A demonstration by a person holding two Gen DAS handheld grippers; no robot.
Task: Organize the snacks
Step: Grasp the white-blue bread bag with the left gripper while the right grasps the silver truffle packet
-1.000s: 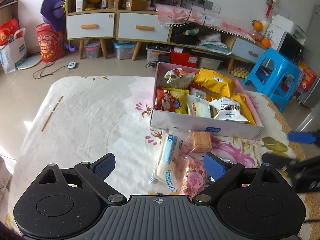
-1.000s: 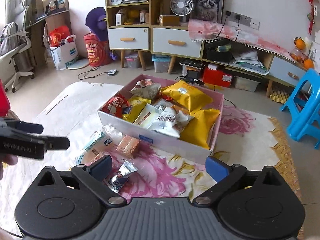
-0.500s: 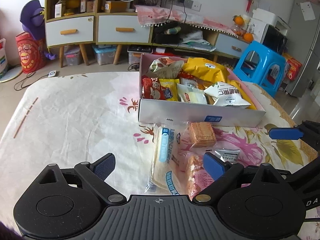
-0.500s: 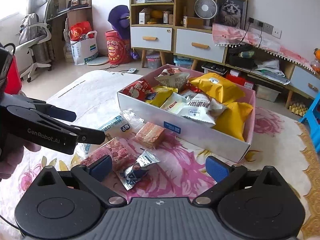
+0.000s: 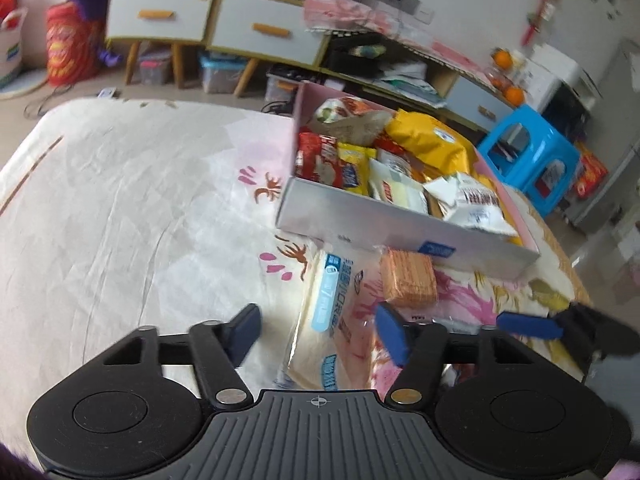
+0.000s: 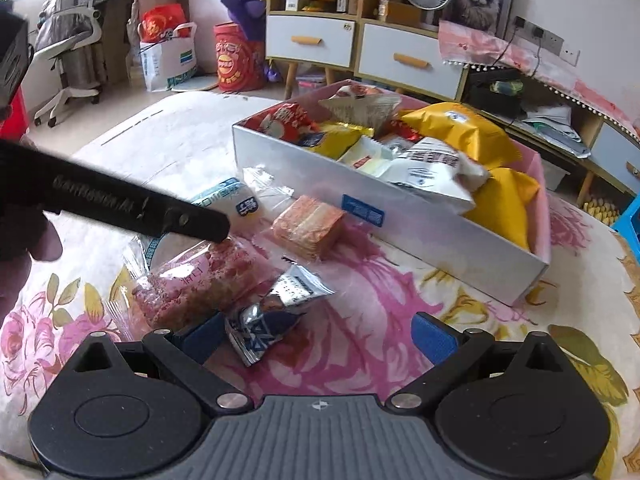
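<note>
Your left gripper (image 5: 318, 334) is closing with the cream bread packet (image 5: 334, 320) between its pads, not yet pinched. Your right gripper (image 6: 316, 338) stands open around the silver-blue sachet (image 6: 266, 330). Beyond, the snack box (image 6: 400, 216) sits on the flowered counter (image 6: 360, 320).

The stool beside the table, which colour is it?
Bright blue; the stool shows best in the left wrist view.

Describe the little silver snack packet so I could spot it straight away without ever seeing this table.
Find the long white box full of snacks on the flowered tablecloth. Four loose snacks lie in front of it; the silver packet is nearest the right gripper, between its open fingers. It alone is shiny foil with dark blue print; its neighbours are clear-wrapped.
</note>
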